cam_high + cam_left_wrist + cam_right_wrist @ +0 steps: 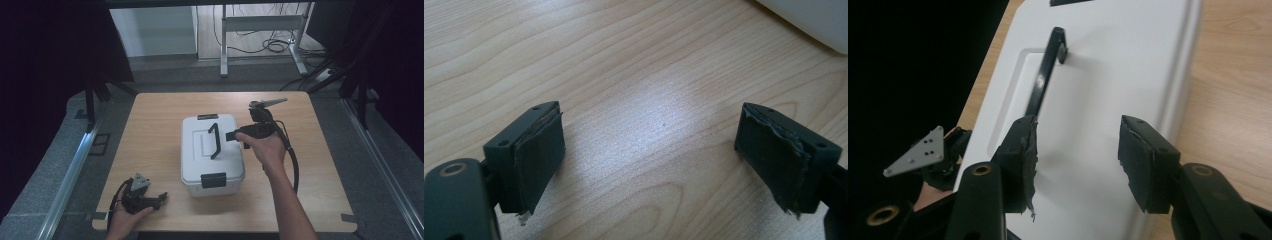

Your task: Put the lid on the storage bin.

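We see a desk [150, 130] with a pale wood-grain top, rectangular with rounded corners. In the middle of it stands a white plastic box [200, 165], smooth and boxy with soft edges. Its lid [1108, 75] is flat with a shallow rectangular recess. A thin black handle [215, 141] stands up in an arch over the lid, and a black latch [213, 180] sits on the near end of the box, with a second latch [207, 117] on the far end.

Our right gripper [231, 136] is over the right part of the lid, just beside the handle. Its jaws are partly open and hold nothing; the worn dark pads [1135, 155] have only the lid between them.

Our left gripper [161, 198] rests low at the near left of the desk, well apart from the box. Its jaws are wide open over bare wood, with frayed rubber pads [541, 155].
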